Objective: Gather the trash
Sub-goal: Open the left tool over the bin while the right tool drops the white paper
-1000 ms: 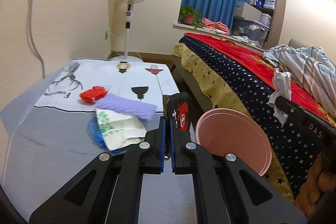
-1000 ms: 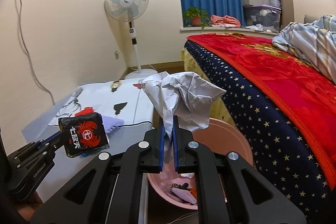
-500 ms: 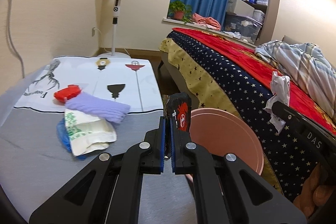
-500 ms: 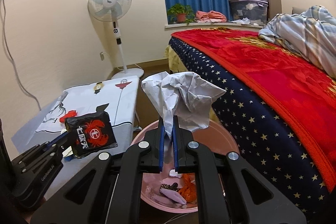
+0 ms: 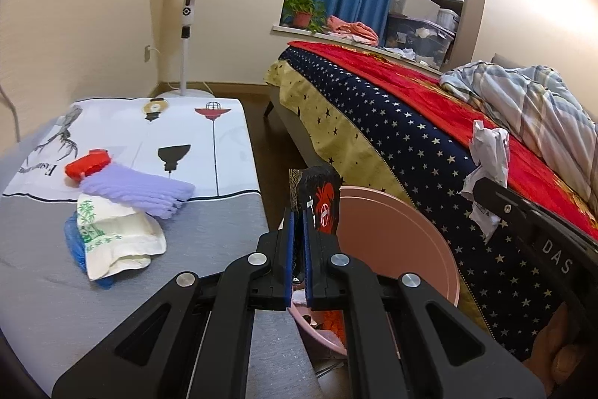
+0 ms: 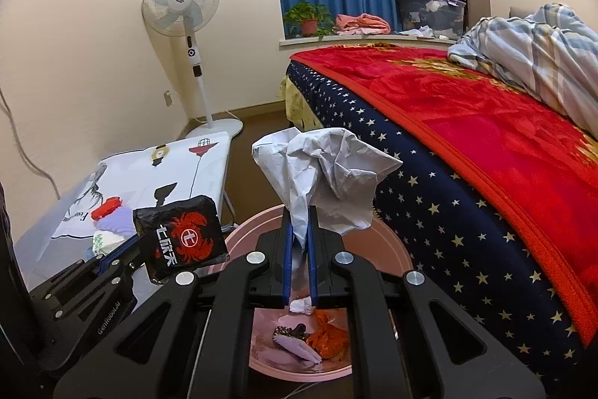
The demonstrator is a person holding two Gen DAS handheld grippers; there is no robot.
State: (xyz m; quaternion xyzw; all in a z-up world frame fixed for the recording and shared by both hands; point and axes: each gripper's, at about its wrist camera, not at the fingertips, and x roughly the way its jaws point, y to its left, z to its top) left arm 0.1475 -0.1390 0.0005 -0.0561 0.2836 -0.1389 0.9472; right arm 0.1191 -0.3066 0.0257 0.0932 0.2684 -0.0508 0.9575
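The left tool (image 5: 297, 242) is clamped on a black snack packet (image 5: 319, 200) printed with a red crab; the packet stands above the near rim of the pink bin (image 5: 403, 242), which sits on the floor between the worktop (image 5: 45, 287) and the bed (image 5: 411, 137). The right tool (image 6: 299, 249) is clamped on a crumpled sheet of white paper (image 6: 329, 174), held directly over the bin opening.

Handling, as judged:
- Packet: light, thin film, limp and probably slick. Grip it by a flat edge, as now; it should drop freely once the jaws part.
- Paper: very light, springy, not fragile. Any pinched fold serves as a grip; it may cling briefly to the pads on release.

Count:
- Tools: two, each carrying one piece of trash.
- Bins: one, already holding several scraps, among them orange and pale pieces; the exact number cannot be told.
- On the worktop: one red item (image 5: 89, 165), one purple folded cloth (image 5: 138, 189), one white printed pouch (image 5: 116, 238) lying on something blue.
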